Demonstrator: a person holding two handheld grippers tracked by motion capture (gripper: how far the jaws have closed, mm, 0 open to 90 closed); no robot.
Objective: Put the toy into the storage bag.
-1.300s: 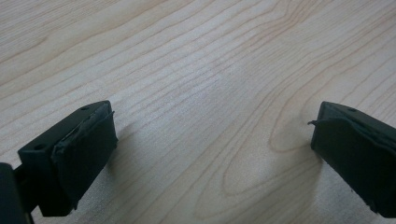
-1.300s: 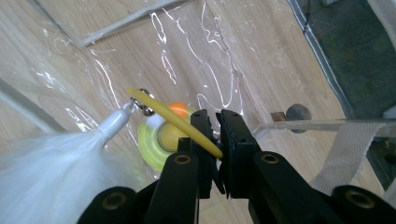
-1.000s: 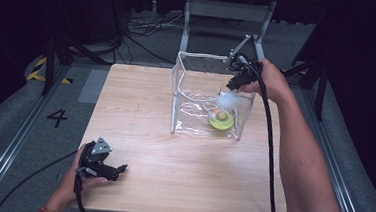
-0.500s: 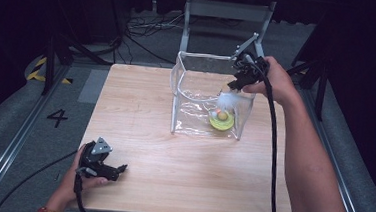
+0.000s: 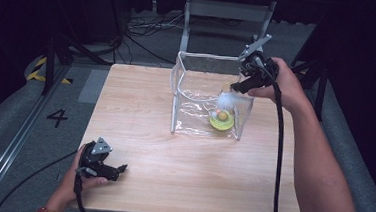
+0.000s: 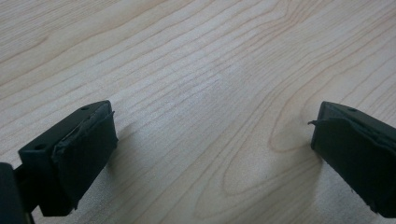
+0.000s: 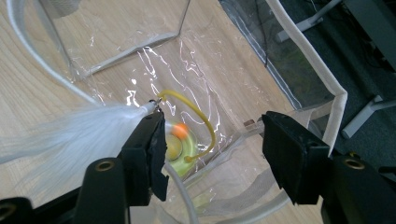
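So the feather cat toy (image 7: 70, 135) with its green base (image 5: 222, 120) sits inside the clear plastic bin (image 5: 184, 93), at its right front corner. You look to be at the release step: right gripper (image 7: 212, 144) has just been opening, jaws partway apart, feather brushing the left jaw, nothing pinched. Next, lift clear of the rim. Left gripper (image 6: 210, 154) rests wide open on the table (image 5: 140, 107), empty.

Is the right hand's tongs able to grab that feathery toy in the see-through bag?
Probably yes: the right tongs, just opened, hang above the open-topped clear plastic bag, and the green toy with white feather lies right below.
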